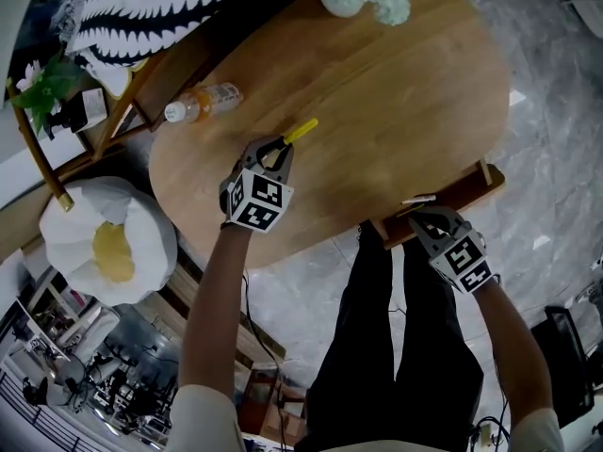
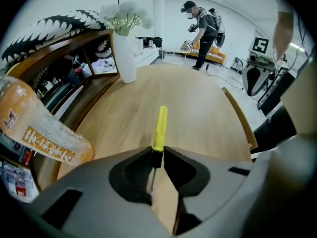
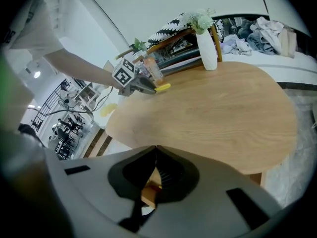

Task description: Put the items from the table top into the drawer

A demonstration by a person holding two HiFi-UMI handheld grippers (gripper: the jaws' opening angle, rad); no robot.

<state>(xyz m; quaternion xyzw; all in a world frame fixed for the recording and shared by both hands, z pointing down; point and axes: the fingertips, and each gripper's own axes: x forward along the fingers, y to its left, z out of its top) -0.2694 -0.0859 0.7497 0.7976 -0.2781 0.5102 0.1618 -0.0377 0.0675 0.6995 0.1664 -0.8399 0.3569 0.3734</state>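
Your left gripper (image 2: 157, 151) is clamped narrowly on the yellow-handled screwdriver (image 2: 159, 125). The pads pinch the dark collar, the yellow handle pokes out ahead of the tips and the thin metal shaft runs back between the jaws. So the pick-up looks done, and the step in hand reads as carrying this item off the table (image 1: 396, 92) toward the drawer (image 1: 471, 191). The drawer sits well off to that gripper's right, under the table's near edge, right by your right gripper (image 3: 155, 148). That one has its jaws together, tips meeting, with the drawer's wood showing just behind them; whether it grips any of that wood you cannot tell from here. Next, keep the squeeze firm, because the hold is on a slim collar and the tool could swivel. Swing it rightward past the table's rim, lower it over the open drawer, and only then let go. The orange bottle (image 1: 203, 102) lies just to the left gripper's left, still to be fetched
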